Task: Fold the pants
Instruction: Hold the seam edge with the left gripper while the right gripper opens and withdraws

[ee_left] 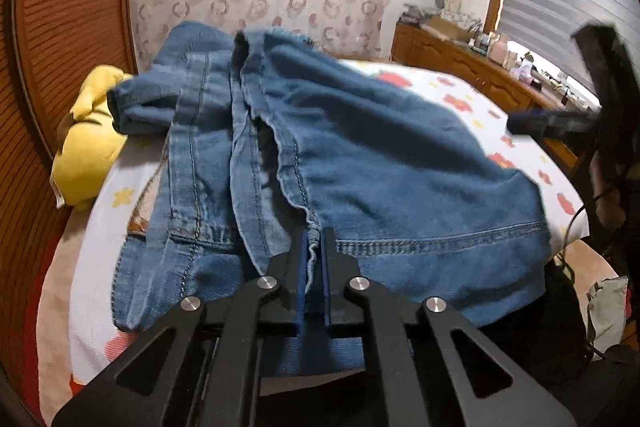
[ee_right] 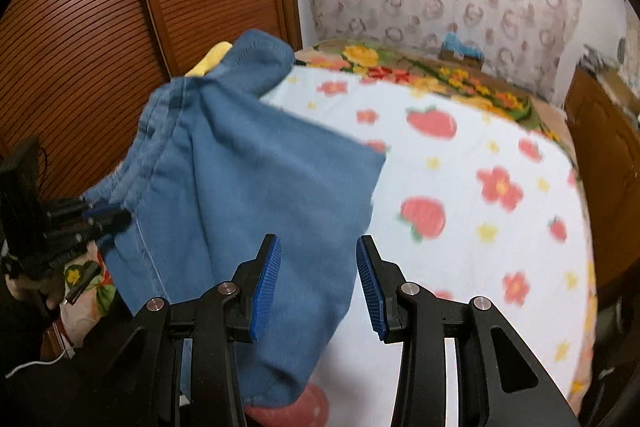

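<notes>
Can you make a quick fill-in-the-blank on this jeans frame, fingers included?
1. The left gripper fingers are ____ on the jeans.
2. The right gripper fingers are ____, with nothing pinched between them.
3. The plush toy beside the jeans is ____ in colour.
4. The jeans lie on a ____-printed blanket.

Missing: shut; open; yellow; flower

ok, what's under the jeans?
The jeans lie on a flower-print blanket, with a yellow plush toy poking out at one edge. Anything else beneath is covered.

Matt blue denim pants (ee_left: pixel 360 163) lie on a soft fleecy blanket (ee_right: pixel 480 155) beside slatted wood doors (ee_right: pixel 100 27).
</notes>
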The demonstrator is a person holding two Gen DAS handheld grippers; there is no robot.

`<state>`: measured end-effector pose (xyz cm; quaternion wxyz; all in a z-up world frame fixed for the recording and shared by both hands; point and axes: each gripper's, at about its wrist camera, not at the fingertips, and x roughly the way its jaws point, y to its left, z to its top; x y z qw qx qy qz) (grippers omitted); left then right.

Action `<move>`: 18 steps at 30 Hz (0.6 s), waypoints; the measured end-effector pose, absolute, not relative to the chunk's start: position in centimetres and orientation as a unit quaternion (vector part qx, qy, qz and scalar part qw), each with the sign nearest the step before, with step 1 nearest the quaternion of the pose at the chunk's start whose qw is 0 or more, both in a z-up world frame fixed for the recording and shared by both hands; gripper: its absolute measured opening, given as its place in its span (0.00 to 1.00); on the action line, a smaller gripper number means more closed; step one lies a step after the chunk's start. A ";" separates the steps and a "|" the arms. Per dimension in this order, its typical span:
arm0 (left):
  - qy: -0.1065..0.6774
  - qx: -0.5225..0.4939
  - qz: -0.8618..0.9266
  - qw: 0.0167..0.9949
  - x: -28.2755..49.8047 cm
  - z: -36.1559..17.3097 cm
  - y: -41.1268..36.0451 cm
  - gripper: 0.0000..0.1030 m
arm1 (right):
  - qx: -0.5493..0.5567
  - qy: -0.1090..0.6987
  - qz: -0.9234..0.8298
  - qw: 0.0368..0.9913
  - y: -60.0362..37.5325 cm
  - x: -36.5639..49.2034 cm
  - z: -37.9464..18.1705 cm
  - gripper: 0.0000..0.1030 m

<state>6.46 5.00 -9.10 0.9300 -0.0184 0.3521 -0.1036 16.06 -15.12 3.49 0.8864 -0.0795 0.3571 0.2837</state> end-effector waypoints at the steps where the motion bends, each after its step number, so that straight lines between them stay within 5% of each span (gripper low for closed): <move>1: 0.343 -0.023 -0.103 0.933 6.1 -8.6 5.2 0.07 | -0.073 0.360 0.285 0.885 -15.4 15.7 3.1 0.40; 8: 0.291 -0.053 -0.081 0.952 2.8 -4.3 8.2 0.07 | -0.033 0.354 0.291 0.888 -17.3 14.5 3.3 0.40; 18: 0.334 -0.053 -0.068 0.939 3.4 -7.2 8.5 0.07 | -0.044 0.360 0.292 0.885 -17.4 11.6 1.1 0.40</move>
